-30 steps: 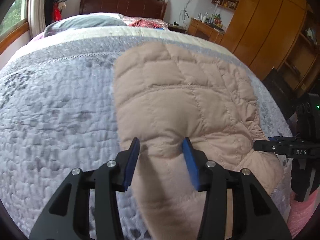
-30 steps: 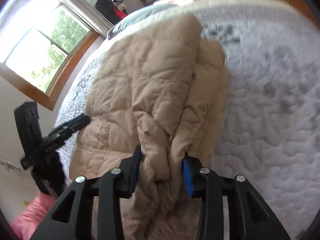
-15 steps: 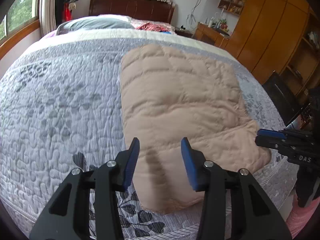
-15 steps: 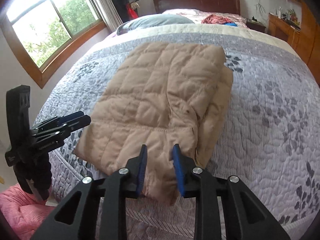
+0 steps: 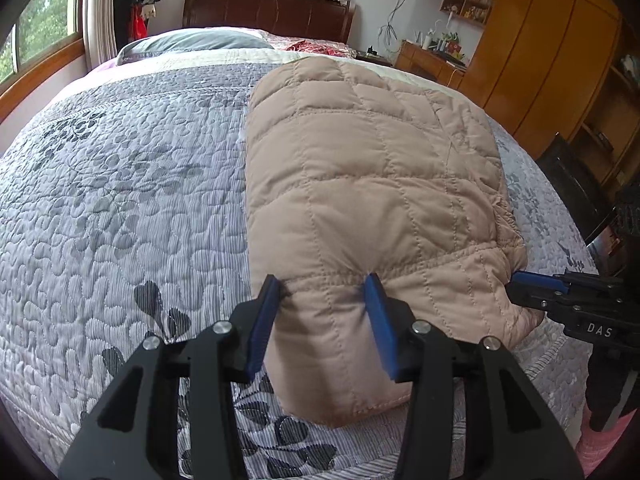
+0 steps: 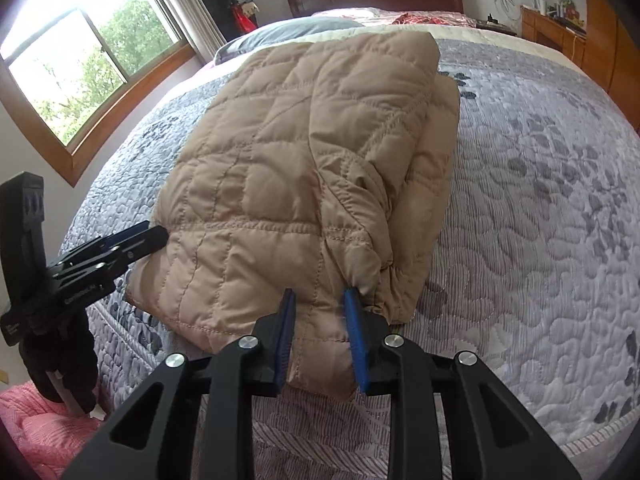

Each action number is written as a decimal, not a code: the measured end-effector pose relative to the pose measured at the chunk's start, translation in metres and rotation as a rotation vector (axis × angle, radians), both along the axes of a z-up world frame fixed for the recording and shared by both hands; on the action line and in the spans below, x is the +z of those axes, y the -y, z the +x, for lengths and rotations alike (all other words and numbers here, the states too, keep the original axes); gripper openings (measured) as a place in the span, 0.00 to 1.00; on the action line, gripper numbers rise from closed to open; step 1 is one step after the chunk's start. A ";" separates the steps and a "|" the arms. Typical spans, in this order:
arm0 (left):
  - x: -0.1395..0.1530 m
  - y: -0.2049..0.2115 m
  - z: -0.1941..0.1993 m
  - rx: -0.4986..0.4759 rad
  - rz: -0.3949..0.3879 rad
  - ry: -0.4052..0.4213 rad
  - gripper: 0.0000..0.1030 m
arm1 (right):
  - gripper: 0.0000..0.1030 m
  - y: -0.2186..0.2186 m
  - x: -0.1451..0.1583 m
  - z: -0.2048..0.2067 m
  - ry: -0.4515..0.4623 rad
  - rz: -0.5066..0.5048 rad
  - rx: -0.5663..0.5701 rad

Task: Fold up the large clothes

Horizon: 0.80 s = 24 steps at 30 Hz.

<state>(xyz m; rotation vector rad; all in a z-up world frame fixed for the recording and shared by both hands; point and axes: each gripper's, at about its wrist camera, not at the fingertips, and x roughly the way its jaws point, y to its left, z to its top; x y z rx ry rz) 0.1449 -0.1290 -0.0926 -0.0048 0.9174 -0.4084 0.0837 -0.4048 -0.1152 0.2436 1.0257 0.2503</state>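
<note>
Since half a second ago both claws have come in low over the near edge of the jacket [image 5: 372, 184], which then lay well ahead of the blue pads and now bulges up between them. The left gripper [image 5: 324, 292] stands spread, its two blue pads [image 5: 262, 316] straddling the near left corner of the folded tan quilted garment; fabric lies between the pads, but whether they press on it cannot be told. The right gripper [image 6: 318, 306] is also parted, though narrower, with the hem and a puckered fold of the sleeve side rising between its pads [image 6: 354, 320]; here too a firm pinch cannot be confirmed. In the left wrist view the right claw's body enters from the right side, its blue tip touching the jacket's edge, and the white letters "DAS" are readable on its black frame. In the right wrist view the left claw enters from the left, carrying lettering too blurred to read. One jacket is seen, folded into a rough rectangle, stretching straight ahead of both claws on the grey leaf-patterned bedspread [image 5: 120, 208]. Beyond it lie one grey pillow [image 6: 288, 32] and one dark wooden headboard [image 5: 268, 8].
</note>
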 end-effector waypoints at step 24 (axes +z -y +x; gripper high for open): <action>-0.014 -0.003 0.009 -0.054 -0.007 -0.035 0.43 | 0.24 0.004 -0.021 0.000 0.018 0.018 0.007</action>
